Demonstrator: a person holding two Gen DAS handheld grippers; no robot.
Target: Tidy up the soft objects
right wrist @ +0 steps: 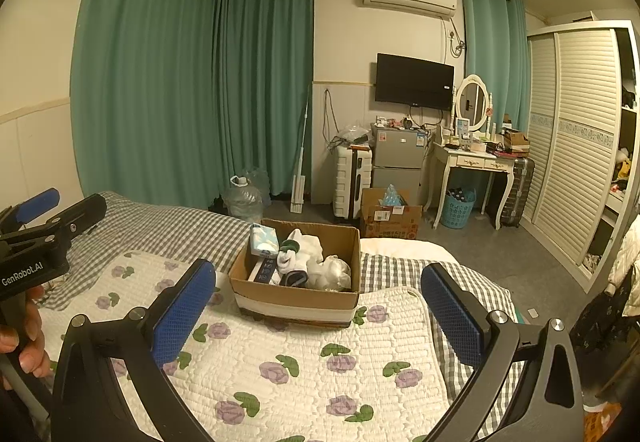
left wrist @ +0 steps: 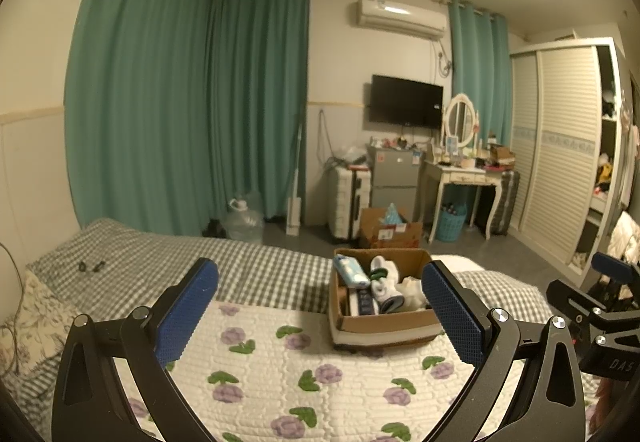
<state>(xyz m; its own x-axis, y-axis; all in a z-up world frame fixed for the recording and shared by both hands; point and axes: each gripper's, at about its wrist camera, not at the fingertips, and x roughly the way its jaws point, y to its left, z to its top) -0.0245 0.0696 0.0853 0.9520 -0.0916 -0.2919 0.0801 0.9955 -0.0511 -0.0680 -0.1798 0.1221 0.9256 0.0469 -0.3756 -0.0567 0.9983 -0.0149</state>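
An open cardboard box (left wrist: 384, 324) (right wrist: 296, 298) sits on the white quilt with purple flowers (left wrist: 304, 374) (right wrist: 304, 358) on the bed. It holds white socks (left wrist: 382, 282) (right wrist: 304, 248), a blue-white tissue pack (left wrist: 352, 271) (right wrist: 264, 240), a dark flat box (right wrist: 266, 270) and a white crumpled bag (right wrist: 336, 270). My left gripper (left wrist: 320, 316) is open and empty, held above the quilt just short of the box. My right gripper (right wrist: 318, 312) is open and empty, also just short of the box. Each gripper shows at the edge of the other's view.
The grey checked bedsheet (left wrist: 168, 262) (right wrist: 172, 226) lies beyond the quilt, with a pillow (left wrist: 32, 322) at left. On the floor stand a water jug (right wrist: 242, 198), a second cardboard box (right wrist: 390, 216), a suitcase (right wrist: 352, 178), a dressing table (right wrist: 472, 162) and a wardrobe (right wrist: 580, 146).
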